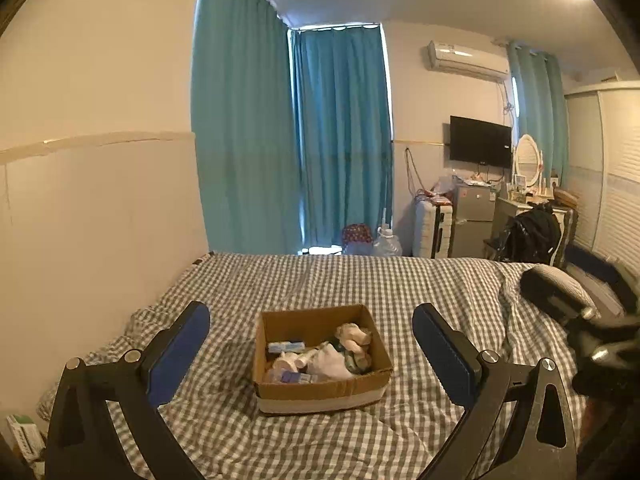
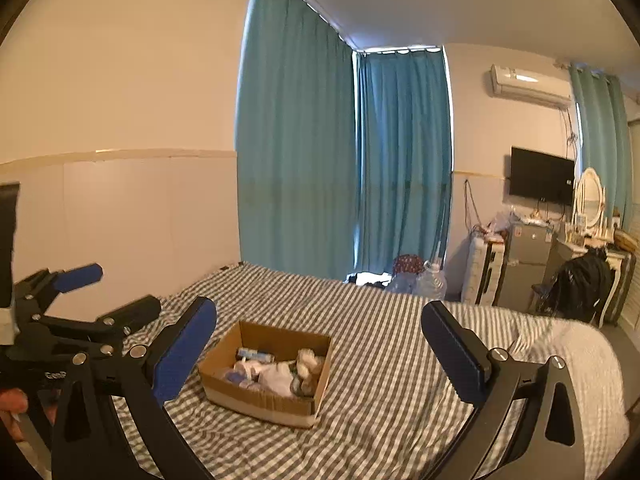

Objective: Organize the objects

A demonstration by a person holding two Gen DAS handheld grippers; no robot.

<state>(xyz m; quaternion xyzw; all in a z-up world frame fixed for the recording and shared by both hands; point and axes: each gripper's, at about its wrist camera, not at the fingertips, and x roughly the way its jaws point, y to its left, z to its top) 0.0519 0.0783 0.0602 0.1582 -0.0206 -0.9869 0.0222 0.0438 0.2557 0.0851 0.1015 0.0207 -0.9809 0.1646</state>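
An open cardboard box (image 1: pixel 320 394) stands on the checked bed (image 1: pixel 360 280). It holds several small items: rolled socks (image 1: pixel 354 338), white cloth, small tubes and bottles. My left gripper (image 1: pixel 312 320) is open and empty, above and in front of the box. In the right wrist view the box (image 2: pixel 264 398) sits low and left of centre. My right gripper (image 2: pixel 320 320) is open and empty, held above the bed. The left gripper (image 2: pixel 116 296) also shows at the left edge of the right wrist view, open.
The wall runs along the bed's left side. Teal curtains (image 1: pixel 288 140) hang behind the bed. Water jugs (image 1: pixel 386 244), a suitcase, a small fridge (image 1: pixel 474 216), a dresser with mirror and a black bag (image 1: pixel 534 236) stand at the far right. A grey pillow (image 1: pixel 560 284) lies on the bed's right.
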